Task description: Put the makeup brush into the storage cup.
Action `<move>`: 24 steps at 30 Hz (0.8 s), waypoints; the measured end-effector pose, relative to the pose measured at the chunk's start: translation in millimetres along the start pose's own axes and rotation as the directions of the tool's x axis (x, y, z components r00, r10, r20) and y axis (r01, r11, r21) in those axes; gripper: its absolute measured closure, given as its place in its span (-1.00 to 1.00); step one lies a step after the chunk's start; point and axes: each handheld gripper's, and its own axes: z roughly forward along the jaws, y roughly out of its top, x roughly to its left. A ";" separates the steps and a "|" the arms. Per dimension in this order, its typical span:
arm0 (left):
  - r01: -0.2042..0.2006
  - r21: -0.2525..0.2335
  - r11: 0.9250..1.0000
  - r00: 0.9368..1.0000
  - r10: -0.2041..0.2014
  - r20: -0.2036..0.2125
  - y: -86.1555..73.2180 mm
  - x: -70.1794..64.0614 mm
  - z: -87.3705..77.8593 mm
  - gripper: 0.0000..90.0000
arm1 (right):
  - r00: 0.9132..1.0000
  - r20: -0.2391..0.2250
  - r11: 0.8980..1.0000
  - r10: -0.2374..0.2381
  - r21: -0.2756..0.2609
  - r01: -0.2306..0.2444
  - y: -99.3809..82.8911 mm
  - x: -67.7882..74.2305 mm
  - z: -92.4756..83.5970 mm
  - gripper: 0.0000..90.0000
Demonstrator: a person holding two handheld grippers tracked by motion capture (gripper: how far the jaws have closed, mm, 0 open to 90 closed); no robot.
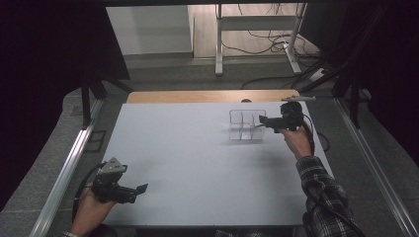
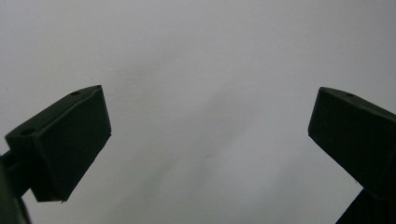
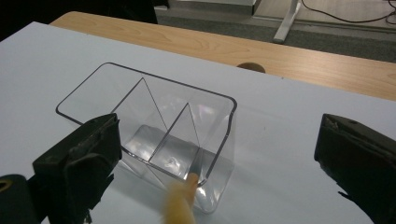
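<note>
Right gripper [image 3: 215, 158] fingers spread wide over the clear organizer [image 3: 154, 126]

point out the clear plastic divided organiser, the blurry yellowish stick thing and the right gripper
clear plastic divided organiser [image 3: 140, 93]: right gripper view, on its rear rim.
blurred pale yellow stick [image 3: 180, 203]: right gripper view, mid-shaft, tip at the organiser's nearest compartment.
right gripper [image 1: 263, 120]: high view, at its jaw tips beside the organiser.

Clear three-compartment organizer [image 3: 154, 122], dark-edged rim. Blurred pale yellow-tan object [image 3: 180, 203] at its near corner. Table surface [image 1: 197, 163] pale grey-white; far edge light wood. Both grippers black. Sleeve [image 1: 323, 190] dark plaid, white lines.
</note>
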 end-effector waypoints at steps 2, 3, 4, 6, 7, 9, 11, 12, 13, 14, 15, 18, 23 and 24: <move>-0.001 0.000 1.000 1.000 0.001 0.000 0.0 -0.1 0.0 -1.00 | 1.000 -0.001 1.000 -0.003 0.002 0.003 -0.4 0.1 -0.9 -0.98; -0.001 0.000 1.000 1.000 0.001 0.000 0.0 -0.1 0.0 -1.00 | 1.000 -0.004 1.000 0.000 0.002 0.000 -0.7 0.2 -1.0 -0.98; 0.000 0.000 1.000 1.000 0.000 -0.001 0.0 -0.1 0.0 -1.00 | 1.000 -0.004 1.000 0.000 0.005 0.000 -1.2 0.3 -1.6 -0.98; -0.001 0.000 1.000 1.000 0.001 -0.001 0.1 -0.1 0.1 -1.00 | 1.000 -0.005 1.000 -0.002 0.005 0.002 -2.2 0.5 -1.7 -0.98; -0.001 0.000 1.000 1.000 0.001 0.000 0.1 -0.2 0.1 -1.00 | 1.000 -0.007 1.000 -0.003 0.005 0.003 -2.6 0.5 -1.9 -0.98; -0.001 0.001 1.000 1.000 0.001 -0.001 0.1 -0.1 0.0 -1.00 | 1.000 -0.005 1.000 -0.007 0.007 0.007 -3.0 1.0 -2.5 -0.98; 0.000 0.000 1.000 1.000 0.000 -0.001 0.1 -0.1 0.0 -1.00 | 1.000 -0.004 1.000 -0.009 0.012 0.009 -3.3 1.5 -3.4 -0.98; 0.000 -0.001 1.000 1.000 0.000 -0.001 0.0 -0.1 0.0 -1.00 | 1.000 -0.002 1.000 -0.010 0.010 0.010 -3.5 1.8 -3.7 -0.98; 0.000 0.000 1.000 1.000 0.000 -0.001 0.0 0.0 0.0 -1.00 | 1.000 -0.003 1.000 -0.013 0.012 0.013 -3.7 2.2 -4.6 -0.98; 0.000 0.000 1.000 1.000 0.000 -0.001 -0.1 0.1 0.0 -1.00 | 1.000 -0.003 1.000 -0.013 0.013 0.013 -3.8 2.5 -5.0 -0.98; 0.001 0.000 1.000 1.000 -0.001 -0.001 -0.2 0.3 -0.1 -1.00 | 1.000 -0.001 1.000 -0.016 0.013 0.016 -4.0 2.7 -6.0 -0.98; 0.002 -0.001 1.000 1.000 -0.002 -0.002 0.0 0.3 -0.4 -1.00 | 1.000 0.001 1.000 -0.019 0.014 0.019 -4.5 3.3 -8.8 -0.98; 0.002 -0.003 1.000 1.000 -0.002 -0.002 -0.2 0.6 -0.4 -1.00 | 1.000 -0.001 0.999 -0.031 0.022 0.031 -6.6 4.5 -13.1 -0.98; 0.003 -0.004 1.000 1.000 -0.003 -0.001 -0.2 0.8 -0.4 -1.00 | 0.999 -0.002 0.999 -0.033 0.022 0.033 -7.0 4.9 -13.5 -0.98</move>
